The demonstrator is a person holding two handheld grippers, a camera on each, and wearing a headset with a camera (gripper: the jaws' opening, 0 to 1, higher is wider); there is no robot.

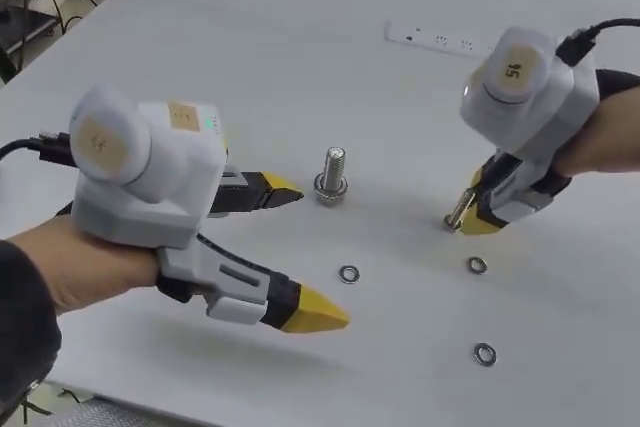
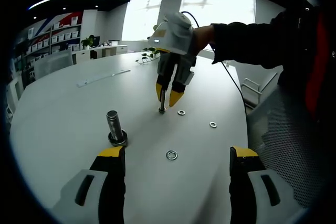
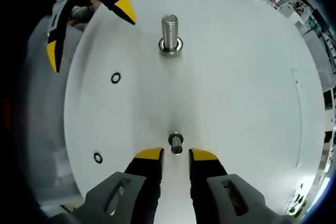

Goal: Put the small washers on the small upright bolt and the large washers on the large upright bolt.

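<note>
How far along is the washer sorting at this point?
Done: nothing certain; the large steel upright bolt has a ring at its base that may be a washer. In hand: the right gripper, open, sits at the small upright bolt; the left gripper is open, empty. Left: three loose metal washers lie on the white table.

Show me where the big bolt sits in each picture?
Head view: big bolt, upright near the centre.
Left gripper view: lower left, just above the left jaw.
Right gripper view: top centre.
Shared landmark: small bolt at the right gripper's tips.
</note>
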